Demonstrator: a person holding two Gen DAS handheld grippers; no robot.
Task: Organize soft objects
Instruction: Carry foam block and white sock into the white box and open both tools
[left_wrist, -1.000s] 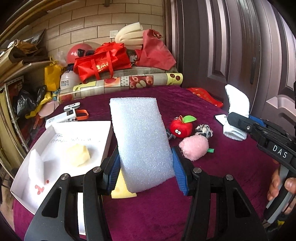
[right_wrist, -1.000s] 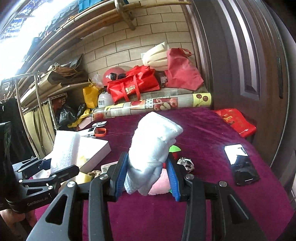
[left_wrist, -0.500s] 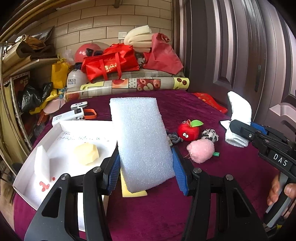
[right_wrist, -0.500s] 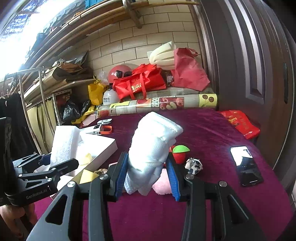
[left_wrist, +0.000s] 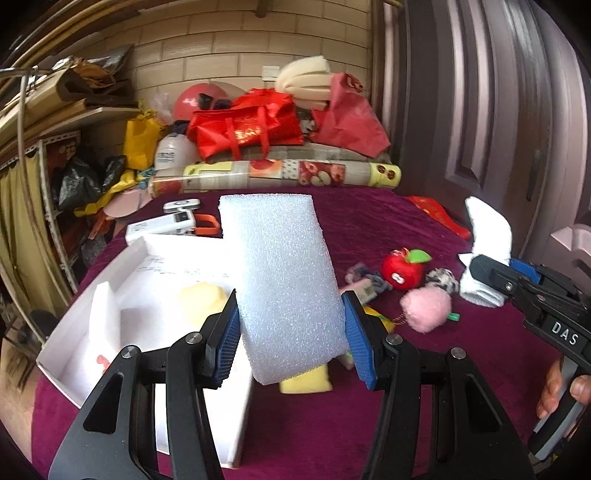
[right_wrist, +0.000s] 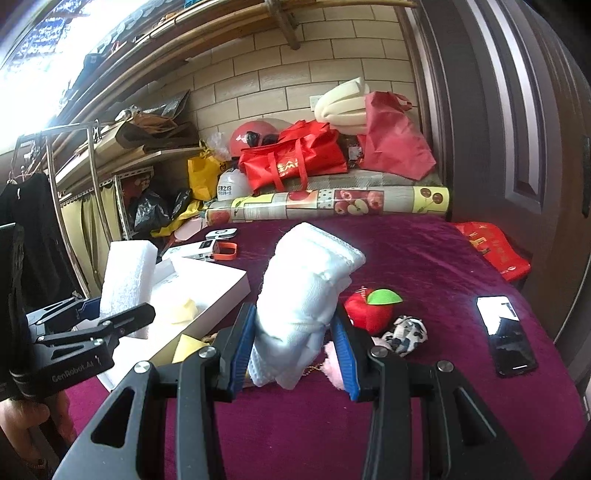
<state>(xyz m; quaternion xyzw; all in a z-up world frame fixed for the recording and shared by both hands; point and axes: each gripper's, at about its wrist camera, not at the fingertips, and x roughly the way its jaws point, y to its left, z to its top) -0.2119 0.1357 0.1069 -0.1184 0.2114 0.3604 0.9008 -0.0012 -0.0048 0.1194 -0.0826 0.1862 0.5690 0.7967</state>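
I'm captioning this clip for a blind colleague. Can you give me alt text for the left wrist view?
The left gripper clamps a white foam block upright above a purple-covered table. A white tray with a pale yellow sponge sits left; a red apple plush and pink pompom lie right, where the right gripper holds a white cloth.

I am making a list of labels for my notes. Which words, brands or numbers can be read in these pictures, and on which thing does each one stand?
"DAS": on the right gripper.
"GenRobot.AI": on the left gripper.
Gold characters on the red bag: too blurred to read.
Print on the white bottle: too small to read.
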